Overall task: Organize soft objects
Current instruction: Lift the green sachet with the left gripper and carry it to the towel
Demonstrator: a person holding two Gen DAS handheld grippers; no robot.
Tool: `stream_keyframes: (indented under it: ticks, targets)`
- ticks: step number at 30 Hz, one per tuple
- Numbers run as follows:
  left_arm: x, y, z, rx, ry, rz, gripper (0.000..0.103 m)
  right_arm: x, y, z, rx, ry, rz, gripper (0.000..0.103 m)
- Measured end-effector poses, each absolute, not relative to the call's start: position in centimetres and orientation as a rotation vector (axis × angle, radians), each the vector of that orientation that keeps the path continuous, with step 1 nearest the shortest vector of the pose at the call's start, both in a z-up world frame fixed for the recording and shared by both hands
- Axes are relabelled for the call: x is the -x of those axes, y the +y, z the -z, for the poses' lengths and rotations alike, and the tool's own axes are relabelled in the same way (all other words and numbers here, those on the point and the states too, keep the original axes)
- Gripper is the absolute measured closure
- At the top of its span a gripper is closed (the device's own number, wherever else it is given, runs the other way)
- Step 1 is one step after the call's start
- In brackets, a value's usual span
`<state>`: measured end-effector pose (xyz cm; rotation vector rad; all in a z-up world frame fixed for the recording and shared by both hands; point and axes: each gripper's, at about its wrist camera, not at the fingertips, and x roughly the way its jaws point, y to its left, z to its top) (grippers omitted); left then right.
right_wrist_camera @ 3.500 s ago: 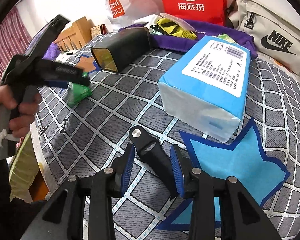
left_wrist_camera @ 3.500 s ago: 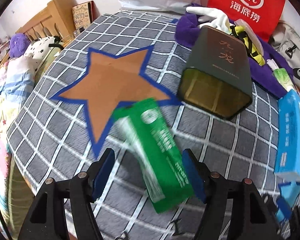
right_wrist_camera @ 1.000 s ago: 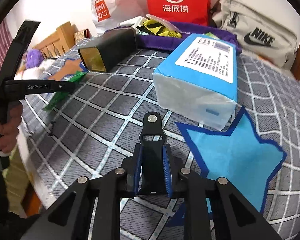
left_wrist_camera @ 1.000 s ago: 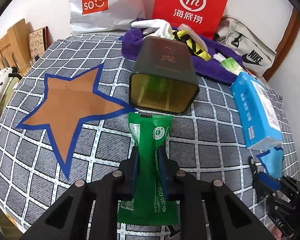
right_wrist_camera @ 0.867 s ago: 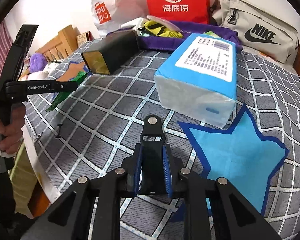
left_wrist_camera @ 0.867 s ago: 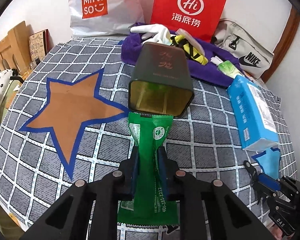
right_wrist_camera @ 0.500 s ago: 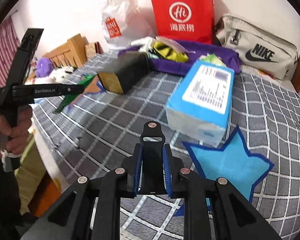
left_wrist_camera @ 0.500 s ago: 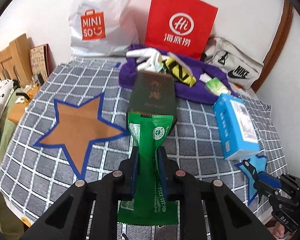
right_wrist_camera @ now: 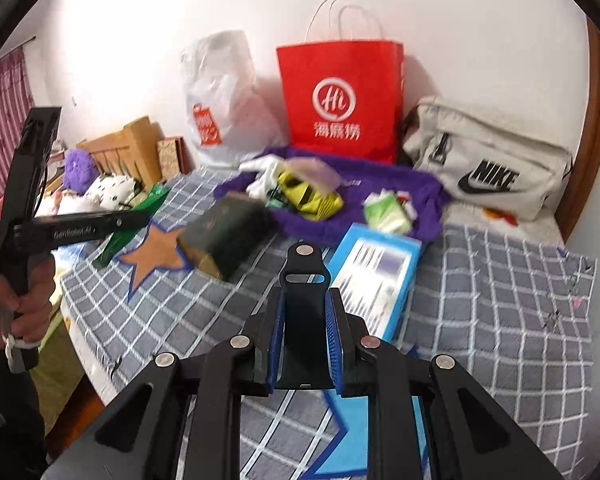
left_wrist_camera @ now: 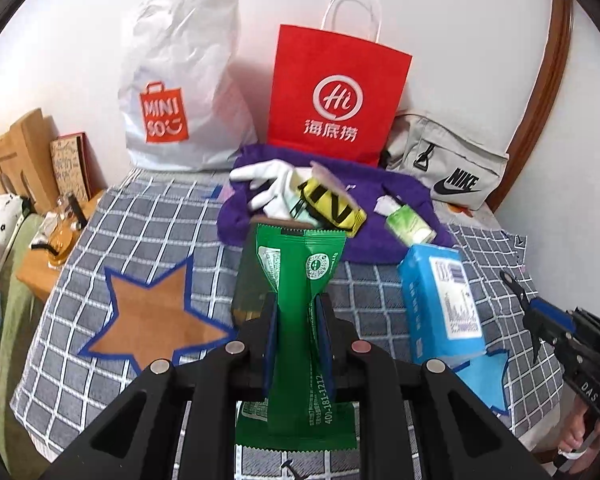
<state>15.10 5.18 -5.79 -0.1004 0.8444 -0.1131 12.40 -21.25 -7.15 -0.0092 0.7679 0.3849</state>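
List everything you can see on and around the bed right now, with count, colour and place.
Bedspread: one, grey with white checks, under everything.
Stars: two, brown one left, blue one right.
Box: one, dark green, on its side beside the brown star.
Tissue pack: one, blue, at the blue star.
Towel: one, purple, at the back, holding a white glove, a yellow and black item and a small green pack.
Bags: white, red, grey, along the wall.
Packet: one, green, in the left gripper.
Strap: one, black, in the right gripper.
Hand: on the left gripper's handle.
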Motion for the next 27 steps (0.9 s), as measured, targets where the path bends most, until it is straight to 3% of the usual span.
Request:
stream_keyframes:
  ticks: [27]
  targets:
    - [-24.3, 4.2, 4.9, 0.075, 0.849, 0.118, 0.085, -24.3, -22.2, 5.5, -0.048, 0.735, -0.346, 0.083]
